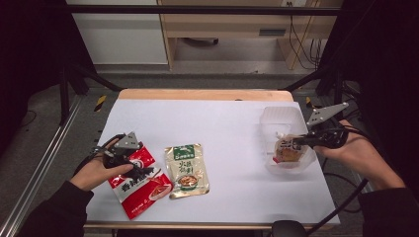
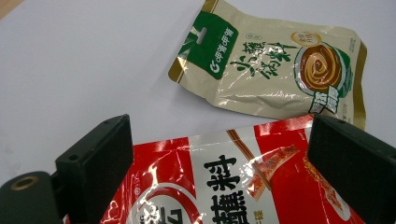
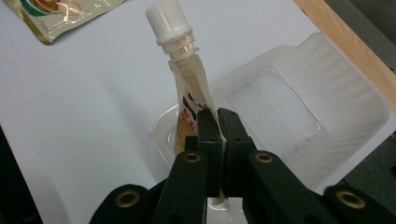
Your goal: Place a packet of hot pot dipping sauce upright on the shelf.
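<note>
Spouted sauce pouch (image 3: 187, 93) hangs pinched in the right gripper (image 3: 218, 122), jaws closed tight on its flat body just below the white screw cap (image 3: 168, 21), over the near end of the clear plastic tray (image 3: 327, 84) at the right side of the counter (image 1: 227, 118). In the high view the same pouch (image 1: 286, 148) sits low inside the tray (image 1: 282, 114), with the right gripper (image 1: 302, 141) reaching in from the right edge. Judgement: step in hand is placing this pouch into the tray. To do it well, lower until the pouch bottom rests on the tray floor before releasing; letting go while it stands on edge would probably tip it against the wall or over the rim. Lay it flat, cap toward the far end, leaving room for the other packets. Tray is light and thin-walled, so avoid pushing sideways; it could slide toward the counter edge. Left gripper (image 2: 219, 177) hovers with jaws wide apart, straddling the red seasoning packet (image 2: 243, 186) that lies flat at the front left; nothing gripped, and whether the tips touch the foil I cannot tell. Green-and-gold packet (image 2: 271, 70) lies just beyond the red one, their edges near or overlapping. Foil looks slick: take it by an edge, not the flat face.
</note>
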`<move>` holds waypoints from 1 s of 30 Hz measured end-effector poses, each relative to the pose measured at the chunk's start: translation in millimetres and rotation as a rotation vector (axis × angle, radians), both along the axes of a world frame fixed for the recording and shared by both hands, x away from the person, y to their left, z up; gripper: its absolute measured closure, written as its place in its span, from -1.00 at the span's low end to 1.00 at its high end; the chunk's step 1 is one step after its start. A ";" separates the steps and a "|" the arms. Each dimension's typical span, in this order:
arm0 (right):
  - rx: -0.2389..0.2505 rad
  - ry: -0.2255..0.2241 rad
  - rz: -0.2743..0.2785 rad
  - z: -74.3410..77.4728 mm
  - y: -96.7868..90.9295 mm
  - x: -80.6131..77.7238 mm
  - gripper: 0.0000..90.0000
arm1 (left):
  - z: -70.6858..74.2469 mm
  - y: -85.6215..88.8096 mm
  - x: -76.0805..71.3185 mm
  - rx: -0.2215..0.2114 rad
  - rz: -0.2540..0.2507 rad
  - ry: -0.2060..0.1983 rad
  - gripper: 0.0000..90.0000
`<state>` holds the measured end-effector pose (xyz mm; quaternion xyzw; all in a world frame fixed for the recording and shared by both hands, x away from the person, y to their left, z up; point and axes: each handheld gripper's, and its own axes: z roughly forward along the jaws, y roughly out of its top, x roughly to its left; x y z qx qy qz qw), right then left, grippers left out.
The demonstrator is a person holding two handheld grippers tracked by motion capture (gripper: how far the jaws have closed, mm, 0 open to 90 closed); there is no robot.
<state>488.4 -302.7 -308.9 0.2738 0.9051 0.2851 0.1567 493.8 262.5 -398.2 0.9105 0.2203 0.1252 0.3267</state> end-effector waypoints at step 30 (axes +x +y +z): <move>-0.035 0.010 -0.050 -31.4 -1.8 0.0 0.28 | -2.2 1.7 -1.1 -0.005 0.006 0.003 -0.85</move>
